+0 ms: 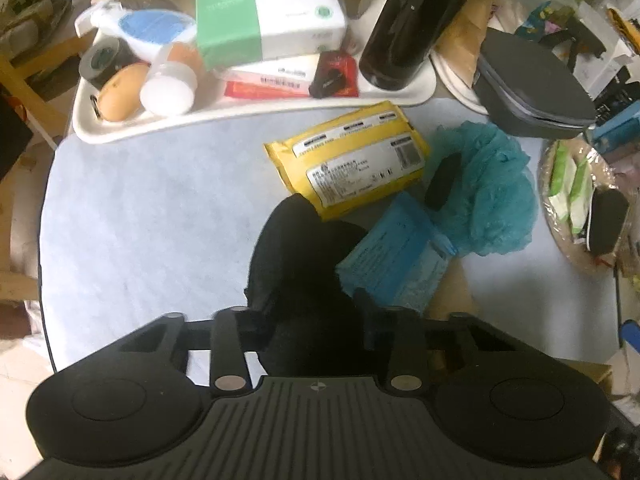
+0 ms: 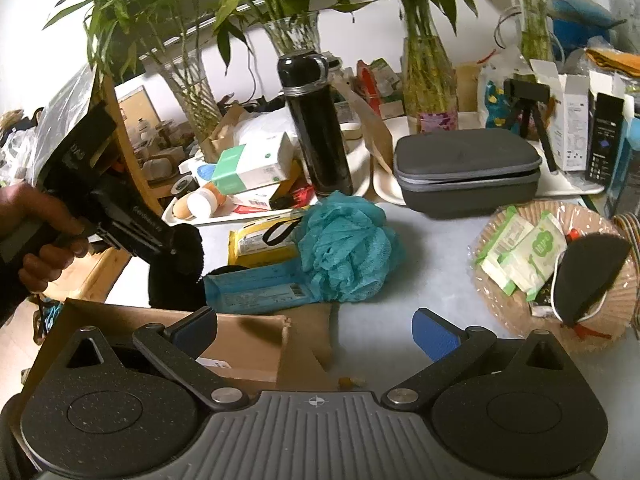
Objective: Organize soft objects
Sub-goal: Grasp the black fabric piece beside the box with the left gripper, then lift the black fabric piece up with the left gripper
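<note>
My left gripper point(image 1: 308, 304) is shut on a black fuzzy soft object point(image 1: 296, 248) and holds it above the table; it also shows in the right wrist view point(image 2: 180, 256), at the left gripper point(image 2: 168, 248). A yellow wipes pack point(image 1: 348, 160) point(image 2: 256, 240), a blue pack point(image 1: 396, 256) point(image 2: 260, 288) and a teal mesh pouf point(image 1: 488, 188) point(image 2: 344, 248) lie together on the pale table. A woven basket point(image 2: 504, 312) at right holds green-white packs point(image 2: 520, 252) and a black mask point(image 2: 588, 276). My right gripper point(image 2: 316, 332) is open and empty.
A white tray point(image 1: 248, 112) at the back holds boxes, an egg-like object, a tape roll and a black flask point(image 2: 316, 132). A grey zip case point(image 2: 468, 168) sits behind the basket. An open cardboard box point(image 2: 224, 336) lies at the near edge. Plant vases stand behind.
</note>
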Available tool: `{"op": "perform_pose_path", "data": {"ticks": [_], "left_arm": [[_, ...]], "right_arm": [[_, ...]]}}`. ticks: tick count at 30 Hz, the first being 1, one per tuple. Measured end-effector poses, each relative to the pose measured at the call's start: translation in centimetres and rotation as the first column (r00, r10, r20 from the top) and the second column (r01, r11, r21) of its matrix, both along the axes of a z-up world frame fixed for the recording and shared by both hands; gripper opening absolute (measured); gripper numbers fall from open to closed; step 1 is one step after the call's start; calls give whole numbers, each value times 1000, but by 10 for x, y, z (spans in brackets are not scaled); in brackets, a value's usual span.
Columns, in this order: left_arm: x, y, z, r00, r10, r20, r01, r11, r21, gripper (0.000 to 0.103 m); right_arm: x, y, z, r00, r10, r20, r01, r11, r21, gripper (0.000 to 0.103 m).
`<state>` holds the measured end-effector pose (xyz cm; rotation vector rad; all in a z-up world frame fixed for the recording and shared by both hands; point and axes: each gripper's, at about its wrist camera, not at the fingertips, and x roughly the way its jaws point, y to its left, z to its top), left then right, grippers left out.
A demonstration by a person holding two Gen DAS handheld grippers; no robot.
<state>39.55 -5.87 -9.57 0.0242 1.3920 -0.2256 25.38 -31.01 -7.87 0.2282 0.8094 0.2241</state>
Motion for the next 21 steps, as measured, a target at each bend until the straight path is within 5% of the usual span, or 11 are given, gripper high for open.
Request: {"op": "perform_pose_path", "data": {"ticks": [3,10,14,21], "left_arm": [[-4,2,4,999,-27,42,25,999,39,18],[-18,8,25,978,-103,184,84,991,108,15],[-29,13,34,950,-143,278,103,983,155,14],[-44,36,41,887,-161,434,126,986,108,14]], "right_arm": [[1,-3,0,1000,-12,-4,12,1000,13,103],[1,-2,1,1000,-12,5,12,1000,18,103],[0,-1,2,1000,-12,10,12,1000,15,103],[1,0,1,1000,-20,4,20,1000,14,103]]}}
